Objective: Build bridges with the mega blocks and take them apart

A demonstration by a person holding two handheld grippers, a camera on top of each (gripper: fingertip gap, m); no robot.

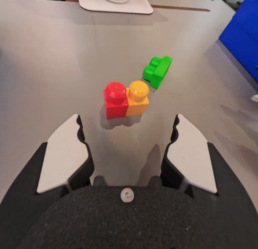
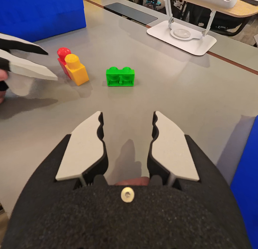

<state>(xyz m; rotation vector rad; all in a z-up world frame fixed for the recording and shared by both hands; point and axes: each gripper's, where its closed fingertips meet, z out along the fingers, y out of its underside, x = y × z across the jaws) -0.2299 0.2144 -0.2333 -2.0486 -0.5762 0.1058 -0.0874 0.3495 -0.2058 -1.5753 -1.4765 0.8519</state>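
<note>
Grippers, my left [image 1: 127,119] and right [image 2: 127,115], both gape empty; red block [image 1: 116,101] touches yellow block [image 1: 137,99], green block [image 2: 120,77] tipped sideways nearby.

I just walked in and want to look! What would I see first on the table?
Three bright blocks on the grey table: a red block and a yellow block standing upright, side by side and touching, with a green block tipped on its side a little apart. The left gripper and right gripper are both open and hold nothing.
</note>
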